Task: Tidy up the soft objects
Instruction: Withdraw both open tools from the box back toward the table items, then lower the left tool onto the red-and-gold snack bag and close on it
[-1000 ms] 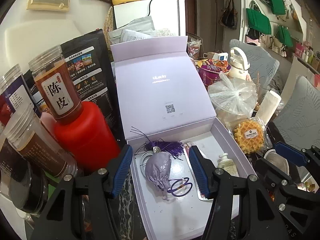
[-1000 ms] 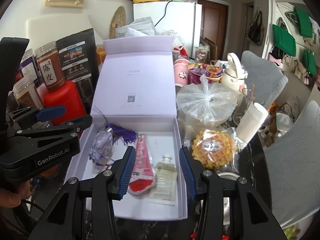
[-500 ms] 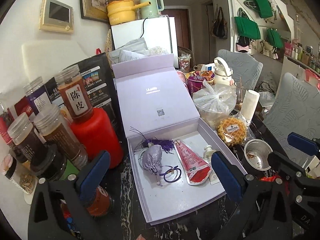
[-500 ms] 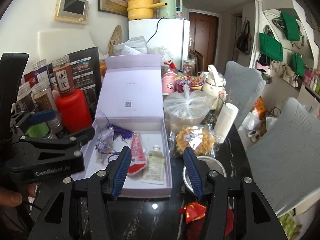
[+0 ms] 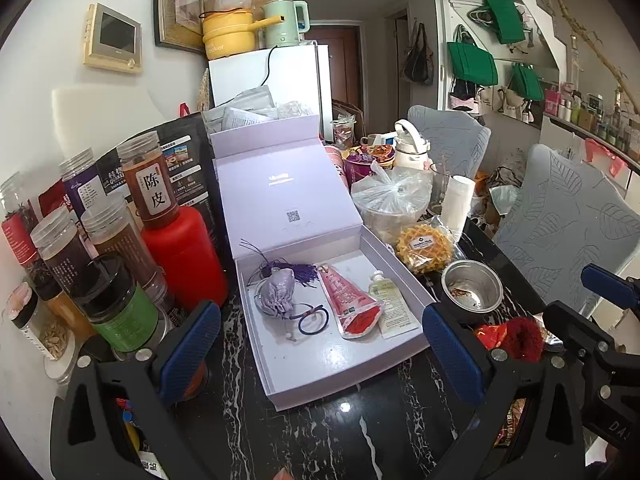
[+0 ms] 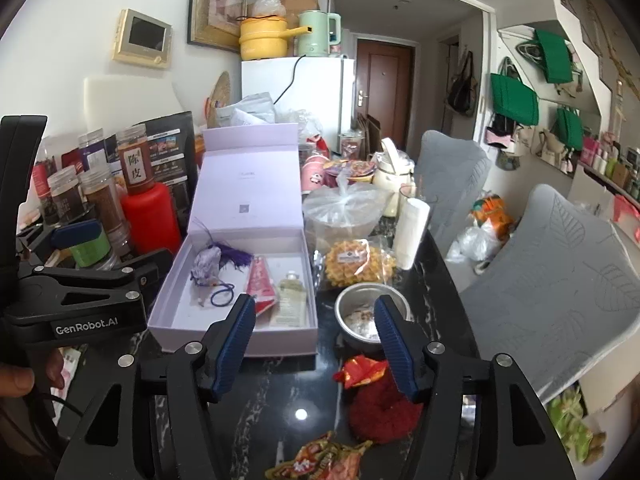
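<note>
An open lilac gift box point(image 5: 360, 380) point(image 6: 240, 344) lies on the black marble table. In it are a lilac drawstring pouch point(image 5: 278, 294) point(image 6: 208, 266) with a purple tassel, a dark hair tie point(image 5: 313, 322), a pink-red sachet point(image 5: 352, 304) point(image 6: 262, 286) and a small bottle point(image 5: 386, 294) point(image 6: 292, 294). A red fluffy scrunchie point(image 6: 382, 408) point(image 5: 520, 338) lies on the table right of the box. My left gripper point(image 5: 320, 356) is open and empty, held back over the box's near end. My right gripper point(image 6: 316, 344) is open and empty, above the table before the scrunchie.
Jars and a red bottle point(image 5: 184, 256) crowd the left side. A steel bowl point(image 6: 368, 320), a wrapped waffle point(image 6: 352, 266), a paper roll point(image 6: 410, 234) and a bagged container point(image 6: 340, 212) stand right of the box. Red and gold wrappers point(image 6: 324, 460) lie near. Grey chairs point(image 6: 560, 280) stand at right.
Both grippers have pulled back and up from the box. The left gripper opened wide and left the lilac pouch in the box. The scrunchie and wrappers came into view.
</note>
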Available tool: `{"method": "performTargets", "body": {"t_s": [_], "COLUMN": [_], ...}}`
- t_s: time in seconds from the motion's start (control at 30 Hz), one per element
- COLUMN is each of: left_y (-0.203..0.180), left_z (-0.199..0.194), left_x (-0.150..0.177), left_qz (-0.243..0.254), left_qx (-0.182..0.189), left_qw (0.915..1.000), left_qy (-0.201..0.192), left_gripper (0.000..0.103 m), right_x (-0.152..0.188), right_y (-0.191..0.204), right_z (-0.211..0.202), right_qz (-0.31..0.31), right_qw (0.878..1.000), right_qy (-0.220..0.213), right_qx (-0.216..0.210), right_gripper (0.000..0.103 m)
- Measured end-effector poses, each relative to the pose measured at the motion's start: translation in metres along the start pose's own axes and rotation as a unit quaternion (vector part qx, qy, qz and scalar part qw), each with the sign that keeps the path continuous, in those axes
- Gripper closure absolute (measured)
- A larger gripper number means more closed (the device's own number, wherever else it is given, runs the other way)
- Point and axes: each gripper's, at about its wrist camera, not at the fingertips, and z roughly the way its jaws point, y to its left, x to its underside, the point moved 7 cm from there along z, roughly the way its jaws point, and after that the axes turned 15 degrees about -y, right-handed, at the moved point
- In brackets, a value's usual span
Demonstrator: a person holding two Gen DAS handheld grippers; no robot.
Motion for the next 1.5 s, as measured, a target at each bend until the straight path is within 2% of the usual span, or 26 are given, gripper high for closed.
{"method": "performTargets", "body": {"t_s": [0.1,0.23,0.6,1.1,1.5], "left_y": [-0.005,-0.019,-0.059,-0.124,-0.158], "left_z": [-0.011,-0.024,-0.038,-0.038,-0.028], "left_x": [-0.001,-0.003,0.019,0.074,0.112], "left_qz": [-0.003,0.016,0.026,0.020,0.019], "left_qx": [0.010,0.026,0.085,0.158,0.183], "left_qw": [0.9997,0.9988,0.9957,0.9867,0.9804], "left_qy": [-0.022,-0.037,-0.027,0.033,0.070], "left_gripper": [0.000,0.000,0.000,0.000,0.000], "right_x": [0.003,0.008,0.027,0.075,0.121], "right_y": [-0.003,-0.009,-0.030,-0.074,-0.105], "right_z": [-0.011,-0.024,-0.054,-0.079,-0.084], "right_qz": [0.002,0.004,0.015,0.040,0.067], "right_qw": [1.000,1.000,0.999,0.994,0.989], "right_qy": [-0.004,-0.004,-0.002,0.034,0.071], "right_qx": [0.007,0.018,0.050,0.095,0.112], "right_gripper": [0.039,0.039,0.036,0.032,0.032]}}
